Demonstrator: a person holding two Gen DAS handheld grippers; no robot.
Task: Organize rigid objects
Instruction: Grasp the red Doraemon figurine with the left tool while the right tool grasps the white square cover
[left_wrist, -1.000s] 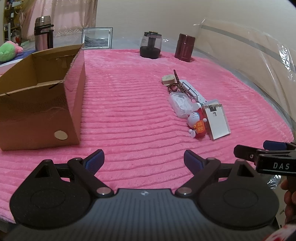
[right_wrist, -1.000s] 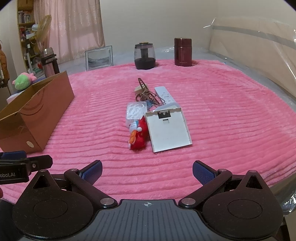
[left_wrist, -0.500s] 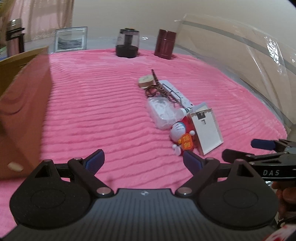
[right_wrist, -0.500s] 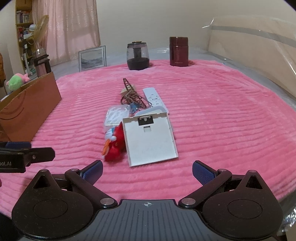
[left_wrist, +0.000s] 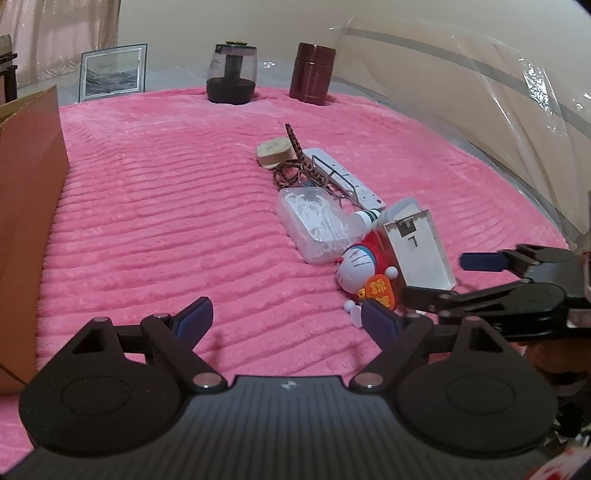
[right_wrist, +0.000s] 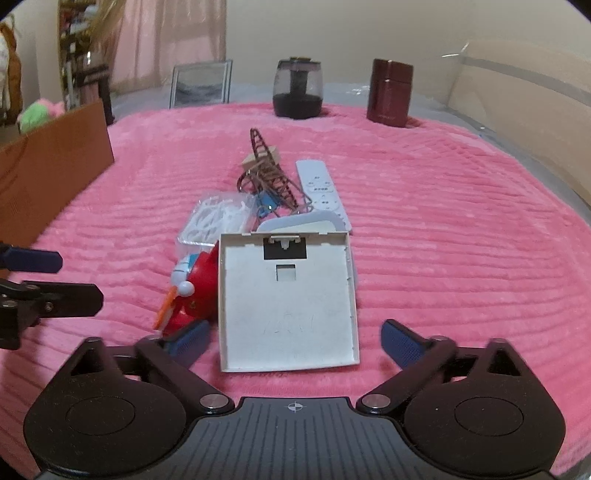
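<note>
A pile lies mid-blanket: a white square plastic panel (right_wrist: 288, 302) (left_wrist: 421, 254), a red and white cat toy (left_wrist: 364, 266) (right_wrist: 195, 288), a clear box of floss picks (left_wrist: 314, 225), a white remote (right_wrist: 321, 188) and a brown lattice tower model (right_wrist: 269, 173). My right gripper (right_wrist: 295, 338) is closing with the panel's near edge between its jaws, pads not touching it. My left gripper (left_wrist: 286, 317) is also closing, with nothing between its jaws, and its right fingertip (left_wrist: 376, 317) is just short of the toy. A cardboard box (left_wrist: 26, 221) stands far left.
A pink ribbed blanket (left_wrist: 166, 221) covers the surface. At the back stand a picture frame (left_wrist: 110, 70), a dark glass jar (left_wrist: 231, 74) and a maroon canister (left_wrist: 312, 74). Clear plastic sheeting (left_wrist: 498, 110) rises along the right side.
Both grippers came forward and down to the pile. The left one swung right, so the cardboard box slid to the frame's left edge. The right jaws narrowed around the white panel.
</note>
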